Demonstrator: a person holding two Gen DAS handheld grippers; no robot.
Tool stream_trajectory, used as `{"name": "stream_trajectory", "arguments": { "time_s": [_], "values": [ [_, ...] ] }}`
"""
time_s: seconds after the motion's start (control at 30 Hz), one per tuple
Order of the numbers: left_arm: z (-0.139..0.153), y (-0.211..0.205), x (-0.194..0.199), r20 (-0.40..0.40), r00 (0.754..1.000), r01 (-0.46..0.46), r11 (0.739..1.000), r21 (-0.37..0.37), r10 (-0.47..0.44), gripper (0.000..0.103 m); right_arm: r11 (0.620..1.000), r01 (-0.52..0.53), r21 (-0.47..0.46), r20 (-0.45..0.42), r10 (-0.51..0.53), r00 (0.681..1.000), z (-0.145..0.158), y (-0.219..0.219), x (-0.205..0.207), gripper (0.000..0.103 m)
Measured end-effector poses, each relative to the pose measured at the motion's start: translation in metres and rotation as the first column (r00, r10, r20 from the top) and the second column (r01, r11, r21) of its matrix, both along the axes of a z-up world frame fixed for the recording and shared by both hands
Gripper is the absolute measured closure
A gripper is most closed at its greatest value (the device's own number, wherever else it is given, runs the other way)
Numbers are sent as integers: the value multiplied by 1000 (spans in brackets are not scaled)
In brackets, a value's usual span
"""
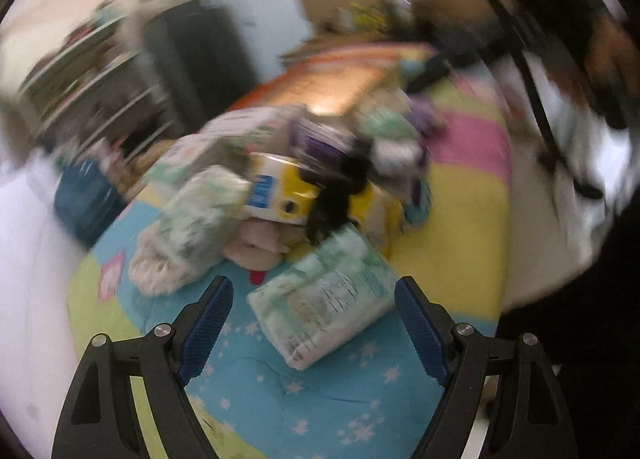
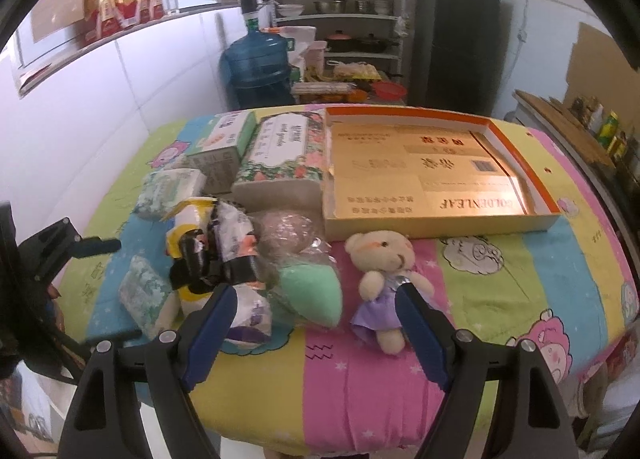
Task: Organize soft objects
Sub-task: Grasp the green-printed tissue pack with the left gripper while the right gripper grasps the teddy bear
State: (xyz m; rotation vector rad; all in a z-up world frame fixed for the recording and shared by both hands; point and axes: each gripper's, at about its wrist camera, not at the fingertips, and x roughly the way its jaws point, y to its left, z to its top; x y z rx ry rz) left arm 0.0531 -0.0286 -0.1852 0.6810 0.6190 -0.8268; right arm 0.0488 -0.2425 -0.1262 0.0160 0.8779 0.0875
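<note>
A pile of soft things lies on a striped quilt-covered table [image 2: 500,299]. In the right wrist view, a cream teddy bear in a purple dress [image 2: 384,283] lies just ahead of my open, empty right gripper [image 2: 314,293], with a bagged green plush [image 2: 312,291] to its left. Tissue packs [image 2: 172,187] and a yellow-black toy [image 2: 196,243] lie further left. An open orange-rimmed gold box [image 2: 436,175] sits behind. The left wrist view is blurred: my open, empty left gripper [image 1: 314,285] faces a green-white tissue pack [image 1: 324,295]. The left gripper also shows in the right wrist view [image 2: 100,247].
Two boxed tissue packs [image 2: 280,151] stand behind the pile. Beyond the table are a blue water jug [image 2: 258,63], kitchen shelves [image 2: 340,11] and a dark fridge [image 2: 456,39]. A white tiled wall [image 2: 120,99] runs along the left.
</note>
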Motion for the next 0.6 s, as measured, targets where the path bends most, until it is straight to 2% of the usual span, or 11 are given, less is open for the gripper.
{"name": "stream_trajectory", "arguments": {
  "time_s": [0.07, 0.13, 0.3, 0.5, 0.6],
  "values": [
    [-5, -3, 0, 35, 997, 71, 996, 54, -73, 19, 1000, 15, 11, 0, -15, 1000, 0, -4, 1, 21],
    [-7, -10, -7, 55, 991, 114, 991, 75, -118, 19, 1000, 27, 13, 1, -27, 1000, 1, -7, 2, 21],
    [-14, -19, 2, 33, 980, 193, 975, 114, -198, 19, 999, 46, 17, -5, -46, 999, -1, -12, 6, 21],
    [-18, -20, 11, -42, 980, 195, 977, 83, -193, 19, 997, 76, 6, -14, -76, 997, -3, -24, 11, 21],
    [-19, -16, 20, -131, 980, 157, 987, 35, -151, 23, 996, 93, 5, -24, -93, 995, -4, -31, 14, 21]
  ]
}}
